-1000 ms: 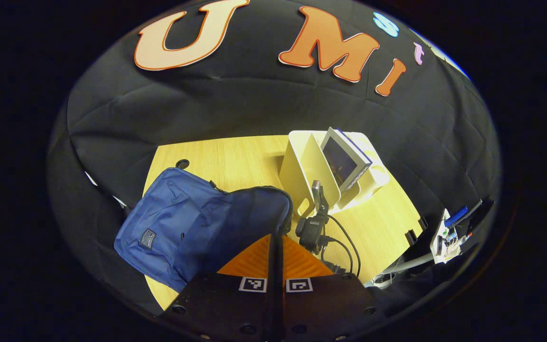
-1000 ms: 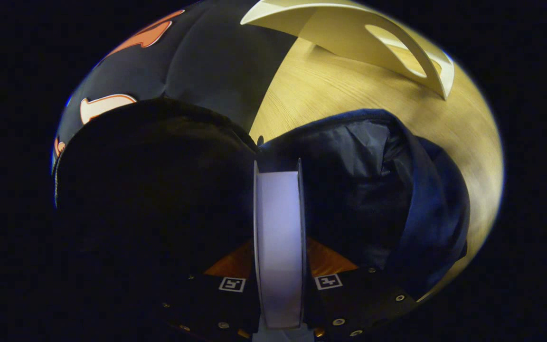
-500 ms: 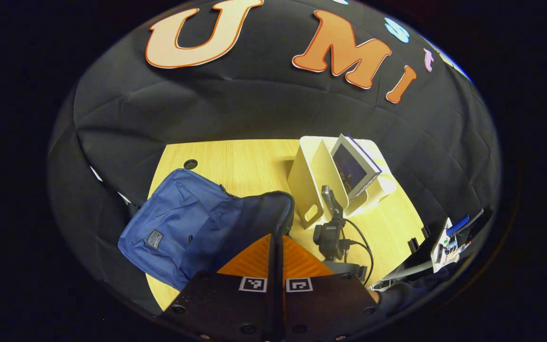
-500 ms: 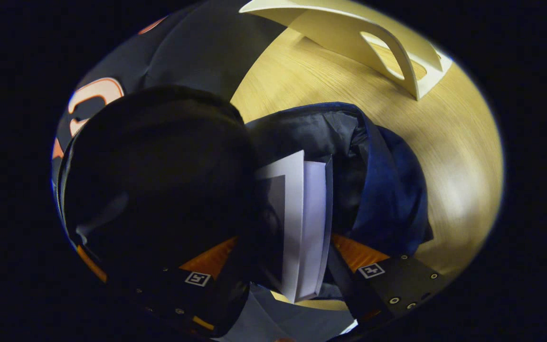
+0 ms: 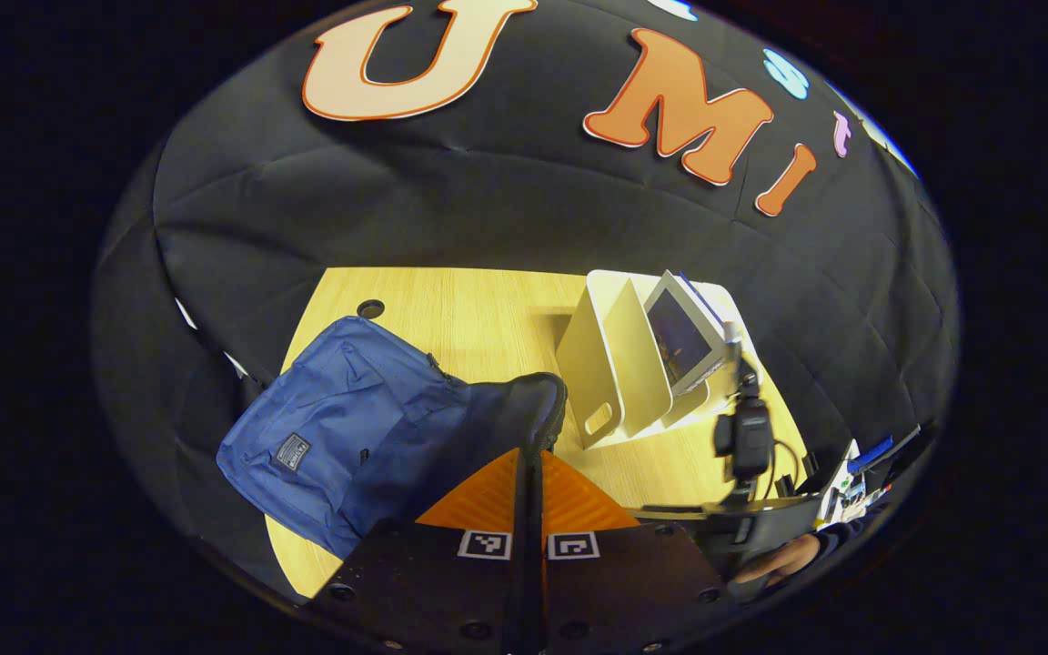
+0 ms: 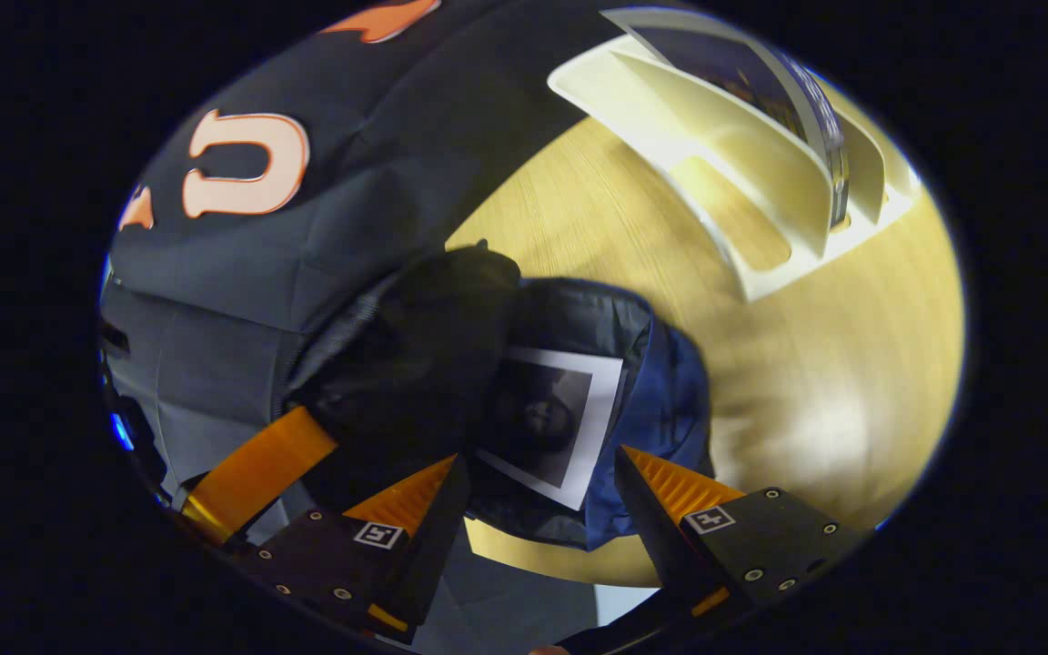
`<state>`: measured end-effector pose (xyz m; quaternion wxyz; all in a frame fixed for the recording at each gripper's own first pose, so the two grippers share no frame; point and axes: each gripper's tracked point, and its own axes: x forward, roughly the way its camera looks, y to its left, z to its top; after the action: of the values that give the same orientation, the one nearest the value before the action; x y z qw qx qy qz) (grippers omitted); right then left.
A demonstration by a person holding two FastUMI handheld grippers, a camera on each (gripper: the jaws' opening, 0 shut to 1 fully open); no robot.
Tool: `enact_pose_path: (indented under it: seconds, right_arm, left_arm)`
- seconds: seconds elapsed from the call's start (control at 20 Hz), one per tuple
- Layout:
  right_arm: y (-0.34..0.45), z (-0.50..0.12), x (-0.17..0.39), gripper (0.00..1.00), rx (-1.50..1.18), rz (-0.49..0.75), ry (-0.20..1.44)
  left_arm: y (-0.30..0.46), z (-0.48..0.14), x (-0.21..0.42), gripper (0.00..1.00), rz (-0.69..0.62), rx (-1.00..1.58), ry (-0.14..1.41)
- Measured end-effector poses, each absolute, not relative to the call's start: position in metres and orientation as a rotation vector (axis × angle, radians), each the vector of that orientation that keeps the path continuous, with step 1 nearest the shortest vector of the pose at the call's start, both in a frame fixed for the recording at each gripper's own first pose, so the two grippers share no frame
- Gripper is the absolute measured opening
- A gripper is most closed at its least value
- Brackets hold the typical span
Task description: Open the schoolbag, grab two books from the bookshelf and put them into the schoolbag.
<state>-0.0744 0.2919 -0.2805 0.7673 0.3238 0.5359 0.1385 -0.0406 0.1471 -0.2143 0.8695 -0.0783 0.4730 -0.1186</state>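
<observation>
— Where does the schoolbag [image 5: 351, 437] lie?

— On the wooden table [image 5: 469, 309], with the bookshelf [image 5: 615, 364] just beside its open end. In the left gripper view the blue body of the bag spreads away from the bookshelf, and the dark rim of its mouth rises at the end nearest the shelf.

— What is the left gripper [image 5: 529, 473] doing?

— Its two orange fingers [image 5: 483, 496] are pressed together with only a thin dark line between them, right at the raised rim of the bag's mouth. They appear to pinch that edge, though the fabric between the pads cannot be made out for certain.

— And the right gripper [image 6: 533, 482]?

— It stands wide, its fingers well apart and nothing between them. It hangs over the bag's mouth, and in the left gripper view it shows on the far side of the bookshelf from the bag, with a hand [image 5: 779, 557] behind it.

— Where are the books?

— One book [image 6: 547, 423] lies inside the schoolbag's open mouth, its white-bordered dark cover facing up, seen between the right gripper's spread fingers. A second book [image 5: 683, 332] leans in a slot of the bookshelf, tilted against a divider.

— Is the bag open?

— Yes, the dark lining shows around the book.
</observation>
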Motion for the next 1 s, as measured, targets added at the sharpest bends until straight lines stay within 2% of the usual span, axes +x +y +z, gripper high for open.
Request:
enact_pose_path:
  seconds: [0.3,0.6,1.0]
  right_arm:
    - [0.187,-0.232,-0.051,0.96,0.414,0.189,1.005]
    - [0.095,-0.199,-0.017,0.97,0.213,0.063,0.973]
    - [0.06,-0.175,0.04,0.98,0.058,0.094,1.031]
  left_arm:
    - [0.145,-0.215,-0.037,0.01,-0.234,-0.155,0.981]
    - [0.145,-0.214,-0.036,0.01,-0.216,-0.156,0.968]
    - [0.15,-0.209,-0.041,0.01,-0.185,-0.173,0.948]
